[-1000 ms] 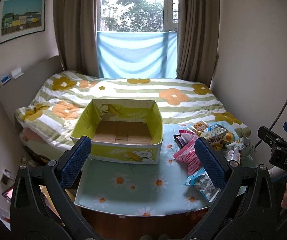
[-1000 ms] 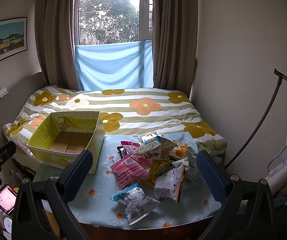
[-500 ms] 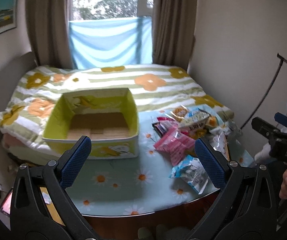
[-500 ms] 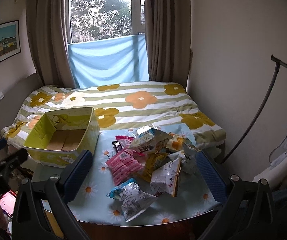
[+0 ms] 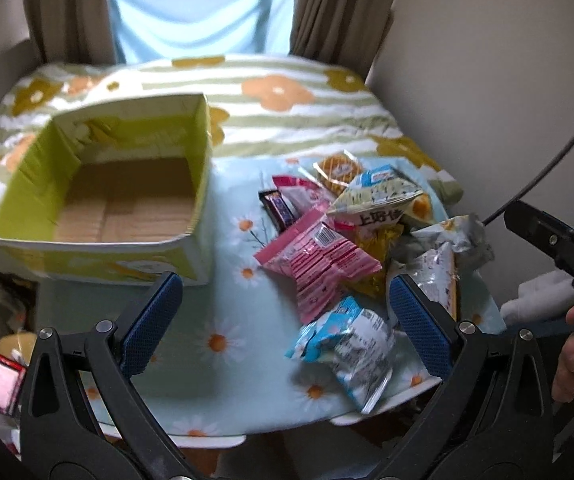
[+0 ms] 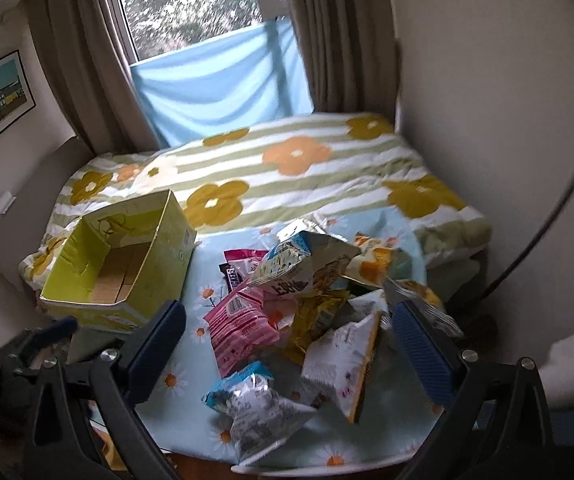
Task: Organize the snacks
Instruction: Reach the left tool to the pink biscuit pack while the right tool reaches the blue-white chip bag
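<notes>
Both grippers hover wide open over a counter of snacks.

The left gripper [image 5: 285,320] and right gripper [image 6: 289,346] each hold their blue-padded fingers [image 5: 151,322] spread wide, gripping nothing. The snack pile [image 6: 311,296] lies loose on the daisy-print counter [image 5: 223,344], with a pink packet [image 5: 319,264] and a blue-and-white bag [image 5: 349,346] nearest. The yellow-green box [image 5: 99,196] stands just left of the pile, nothing in it, against the flowered bed [image 6: 287,164].

Both wrist views down over snack table [image 5: 223,344]
</notes>
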`<state>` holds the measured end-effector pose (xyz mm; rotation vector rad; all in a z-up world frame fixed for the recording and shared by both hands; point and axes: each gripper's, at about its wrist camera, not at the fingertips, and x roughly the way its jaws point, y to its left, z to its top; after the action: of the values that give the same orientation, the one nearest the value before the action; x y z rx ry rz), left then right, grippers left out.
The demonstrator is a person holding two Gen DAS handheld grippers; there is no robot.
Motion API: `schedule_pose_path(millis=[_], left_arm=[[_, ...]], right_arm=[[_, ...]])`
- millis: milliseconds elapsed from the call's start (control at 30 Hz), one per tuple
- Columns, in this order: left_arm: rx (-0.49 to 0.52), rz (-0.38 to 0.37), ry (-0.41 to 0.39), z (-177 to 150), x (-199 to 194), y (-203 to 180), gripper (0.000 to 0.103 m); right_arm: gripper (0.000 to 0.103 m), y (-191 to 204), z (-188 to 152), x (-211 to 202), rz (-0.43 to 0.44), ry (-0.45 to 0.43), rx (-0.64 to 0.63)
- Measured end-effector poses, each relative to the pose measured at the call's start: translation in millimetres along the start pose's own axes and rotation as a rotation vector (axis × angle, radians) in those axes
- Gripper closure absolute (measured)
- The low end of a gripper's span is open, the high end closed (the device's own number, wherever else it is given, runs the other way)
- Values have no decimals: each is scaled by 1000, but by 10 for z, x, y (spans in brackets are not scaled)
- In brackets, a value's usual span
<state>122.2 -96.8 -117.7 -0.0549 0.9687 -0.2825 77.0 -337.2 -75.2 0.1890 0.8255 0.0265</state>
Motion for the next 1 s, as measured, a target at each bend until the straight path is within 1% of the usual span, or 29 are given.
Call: schedule_pose_path(millis=[133,300,400,567,600,733,867,900,933,1000], left_arm=[[-50,11,93,103,542,-110,1],[-130,36,180,146,1135,-223,1],[-170,52,213,147,1363,-242,1],[-197,82,260,167,1657,-250,1],[-199,86,268,169,1688,-242,1],[-204,87,290,191,1838,-244,1],[-201,85,306,227,1913,-265,1],[-195,86,309,234,1940,-279,1],[-191,86,317,231,1971,-285,1],[-202,75,336,211,2013,-274,1]], right_arm=[[0,-159,187,460,44,71,-37],[0,-284,331,1048,117,198,-50],[0,-319,354,1321,144,255,-39],[2,-301,331,1686,173,334,-17],[5,-295,323,1740,174,347,-14],[11,-293,307,1927,172,388,9],[16,-285,305,2014,172,388,24],[21,-286,304,2030,172,390,30],[30,-289,301,2055,172,397,38],[39,-300,286,2096,175,411,52]])
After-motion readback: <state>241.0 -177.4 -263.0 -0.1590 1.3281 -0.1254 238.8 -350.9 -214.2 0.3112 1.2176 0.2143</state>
